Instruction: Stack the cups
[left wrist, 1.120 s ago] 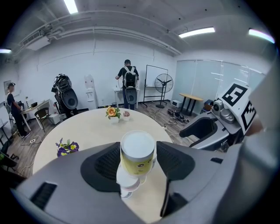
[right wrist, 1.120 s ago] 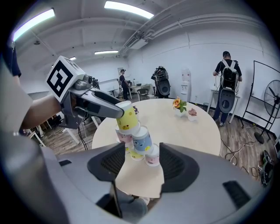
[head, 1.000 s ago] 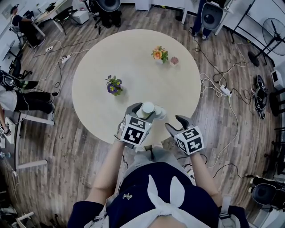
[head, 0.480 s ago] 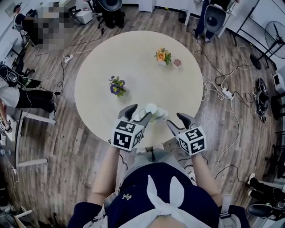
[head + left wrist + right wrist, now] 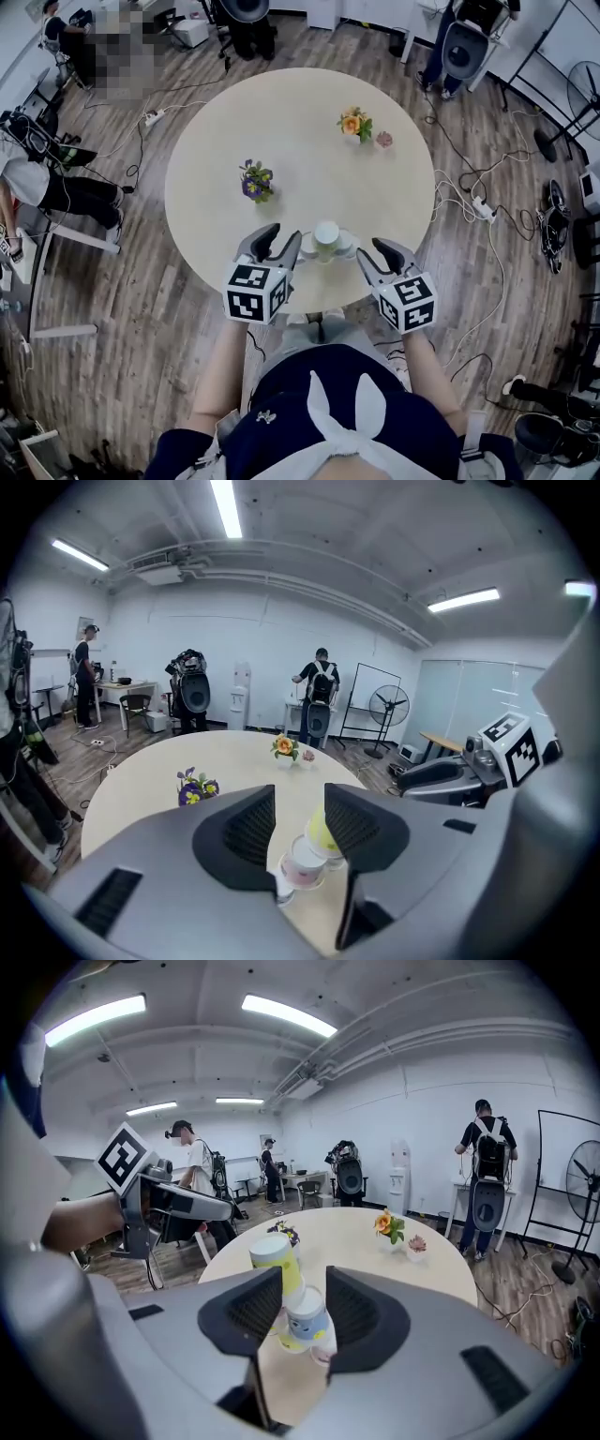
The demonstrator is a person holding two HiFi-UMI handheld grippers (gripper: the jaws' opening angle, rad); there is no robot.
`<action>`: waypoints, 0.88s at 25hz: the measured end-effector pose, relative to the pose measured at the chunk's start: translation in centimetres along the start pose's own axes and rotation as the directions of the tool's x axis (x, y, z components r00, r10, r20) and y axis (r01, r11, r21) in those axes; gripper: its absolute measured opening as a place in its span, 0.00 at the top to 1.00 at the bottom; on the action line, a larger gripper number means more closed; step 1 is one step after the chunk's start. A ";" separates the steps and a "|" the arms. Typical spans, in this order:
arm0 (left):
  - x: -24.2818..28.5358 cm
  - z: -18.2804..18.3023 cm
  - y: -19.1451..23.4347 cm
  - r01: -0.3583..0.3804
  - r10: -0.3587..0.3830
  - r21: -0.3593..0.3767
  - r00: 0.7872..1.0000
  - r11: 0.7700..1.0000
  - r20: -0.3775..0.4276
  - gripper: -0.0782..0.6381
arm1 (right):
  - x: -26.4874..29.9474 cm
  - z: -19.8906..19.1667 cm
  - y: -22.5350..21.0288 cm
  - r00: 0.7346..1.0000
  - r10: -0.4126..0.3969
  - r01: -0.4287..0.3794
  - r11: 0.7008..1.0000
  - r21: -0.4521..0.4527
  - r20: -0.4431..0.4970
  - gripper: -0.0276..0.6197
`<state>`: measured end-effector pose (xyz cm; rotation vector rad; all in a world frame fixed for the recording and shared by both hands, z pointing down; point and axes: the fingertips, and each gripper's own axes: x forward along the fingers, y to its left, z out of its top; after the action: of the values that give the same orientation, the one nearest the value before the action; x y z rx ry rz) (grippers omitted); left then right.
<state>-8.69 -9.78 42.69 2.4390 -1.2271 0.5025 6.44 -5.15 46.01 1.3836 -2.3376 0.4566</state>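
Observation:
Several paper cups stand bunched near the round table's (image 5: 300, 131) front edge. A taller yellow stack (image 5: 326, 234) is in the middle, with a pink-banded cup (image 5: 302, 866) to its left and a blue cup (image 5: 305, 1321) to its right. My left gripper (image 5: 278, 242) hovers just left of the cluster. Its jaws have just been closing, stay open, and hold nothing. My right gripper (image 5: 373, 255) sits just right of the cups, its jaws also narrowed but open and empty. In both gripper views the cups lie beyond the fingertips, untouched.
A purple flower pot (image 5: 253, 180) stands at mid table, an orange flower pot (image 5: 354, 122) and a small pink plant (image 5: 382, 140) farther back. Cables, a power strip (image 5: 483, 208), chairs and people surround the table on the wooden floor.
The left gripper has drawn back and to the left from the cups it was among; its jaws narrowed. The right gripper rose slightly and its jaws narrowed too. The cups stay put.

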 end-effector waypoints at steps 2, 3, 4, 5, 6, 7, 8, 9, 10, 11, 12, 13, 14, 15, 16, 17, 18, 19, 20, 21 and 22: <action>-0.4 -0.1 0.6 -0.034 0.034 -0.016 0.999 0.999 0.015 0.68 | -0.1 0.5 0.1 1.000 0.000 0.000 1.000 -0.003 0.018 0.74; -0.5 -0.2 0.9 -0.048 0.048 -0.020 0.999 0.999 0.022 0.71 | -0.1 0.7 0.1 1.000 0.000 0.000 1.000 -0.003 0.027 0.75; -0.7 -0.3 1.1 -0.056 0.057 -0.020 0.998 0.998 0.029 0.75 | -0.1 0.9 0.2 0.999 0.001 0.000 1.000 -0.004 0.034 0.77; -0.8 -0.4 1.1 -0.059 0.060 -0.019 0.998 0.998 0.034 0.78 | -0.1 1.0 0.3 0.999 0.001 -0.001 1.000 -0.005 0.041 0.78; -0.9 -0.6 1.1 -0.060 0.061 -0.016 0.997 0.998 0.036 0.80 | -0.1 1.2 0.3 0.999 0.001 -0.001 1.000 -0.006 0.047 0.80; -0.9 -0.8 1.1 -0.062 0.062 -0.010 0.997 0.998 0.035 0.80 | 0.0 1.3 0.4 0.999 0.002 -0.002 1.000 -0.007 0.051 0.82; -0.9 -0.9 1.0 -0.066 0.066 -0.003 0.997 0.998 0.033 0.81 | 0.0 1.3 0.5 0.999 0.003 -0.002 1.000 -0.008 0.054 0.84; -0.8 -1.1 0.9 -0.072 0.072 0.004 0.997 0.997 0.029 0.82 | 0.0 1.4 0.6 0.998 0.003 -0.003 1.000 -0.008 0.057 0.86; -0.7 -1.3 0.8 -0.078 0.078 0.010 0.997 0.997 0.025 0.82 | 0.1 1.4 0.7 0.998 0.004 -0.004 1.000 -0.008 0.059 0.88; -0.6 -1.5 0.7 -0.082 0.081 0.017 0.996 0.997 0.020 0.83 | 0.1 1.4 0.8 0.998 0.005 -0.004 1.000 -0.008 0.061 0.90; -0.5 -1.8 0.5 -0.083 0.083 0.023 0.996 0.996 0.017 0.83 | 0.2 1.4 0.9 0.998 0.005 -0.004 1.000 -0.007 0.060 0.93; -0.4 -2.0 0.3 -0.084 0.084 0.028 0.996 0.996 0.014 0.84 | 0.2 1.3 1.0 0.998 0.005 -0.005 1.000 -0.005 0.058 0.94; -0.4 -2.3 0.1 -0.086 0.085 0.029 0.996 0.996 0.011 0.84 | 0.3 1.2 1.0 0.999 0.006 -0.006 1.000 -0.002 0.053 0.95; -0.4 -2.6 -0.1 -0.087 0.087 0.028 0.996 0.996 0.009 0.84 | 0.3 1.1 1.1 0.999 0.008 -0.008 1.000 0.000 0.048 0.95; -0.4 -2.8 -0.3 -0.085 0.085 0.024 0.996 0.996 0.009 0.85 | 0.3 1.0 1.2 0.999 0.011 -0.011 1.000 0.001 0.043 0.95; -0.5 -3.0 -0.4 -0.079 0.079 0.016 0.997 0.997 0.010 0.85 | 0.3 0.9 1.4 0.999 0.015 -0.015 1.000 -0.002 0.040 0.95; -0.5 -3.2 -0.6 -0.069 0.069 0.001 0.998 0.998 0.011 0.85 | 0.3 0.8 1.6 0.999 0.021 -0.021 1.000 -0.009 0.040 0.95; -0.6 -3.3 -0.7 -0.058 0.059 -0.023 0.998 0.998 0.010 0.85 | 0.3 0.7 1.9 0.999 0.028 -0.027 0.999 -0.018 0.042 0.95; -0.6 -3.4 -0.7 -0.046 0.047 -0.049 0.999 0.998 0.008 0.85 | 0.2 0.7 2.1 0.998 0.036 -0.034 0.999 -0.025 0.045 0.95; -0.6 -3.4 -0.8 -0.035 0.036 -0.076 0.999 0.997 0.009 0.85 | 0.2 0.6 2.3 0.998 0.043 -0.042 0.999 -0.029 0.046 0.95; -0.7 -3.3 -0.8 -0.026 0.027 -0.100 1.000 0.995 0.013 0.85 | 0.2 0.6 2.6 0.998 0.049 -0.048 0.998 -0.030 0.046 0.95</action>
<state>-8.91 -7.34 45.14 2.3495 -1.2609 0.4210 3.98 -4.42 45.42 1.3401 -2.4100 0.4070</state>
